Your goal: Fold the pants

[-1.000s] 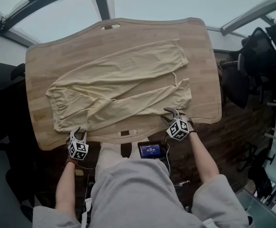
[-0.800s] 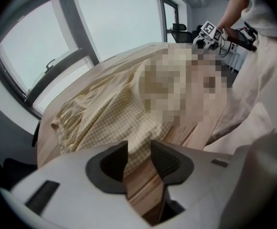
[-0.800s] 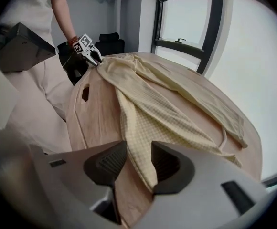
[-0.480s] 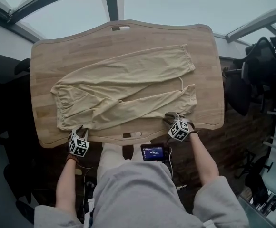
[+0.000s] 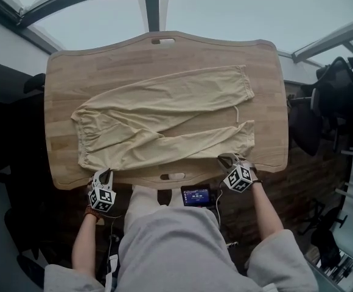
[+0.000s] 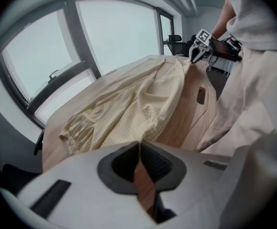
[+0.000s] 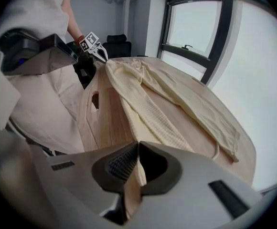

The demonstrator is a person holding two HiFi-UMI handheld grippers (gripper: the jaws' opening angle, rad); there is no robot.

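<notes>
Right, both grippers are down at the near edge of the light wooden table (image 5: 164,53) with its wavy outline. The pale yellow cloth pants (image 5: 164,117) lie spread across it, gathered end to the left and the two legs running off to the right. The left gripper (image 5: 105,176) sits at the garment's near left corner. Its jaws have just been closing, and they are now pressed together with the edge of the fabric pinched at their tips. Over on the other side, the right gripper (image 5: 229,160) is at the cuff of the near leg. Its jaws too have just been closing, and a strip of the cream fabric runs between the pads, clamped tight. The far leg lies flat, apart from the near one at the cuffs, with a thin cord (image 5: 237,113) trailing between them. Below the table edge, between the person's arms, a small black device with a lit screen (image 5: 196,194) faces up.
</notes>
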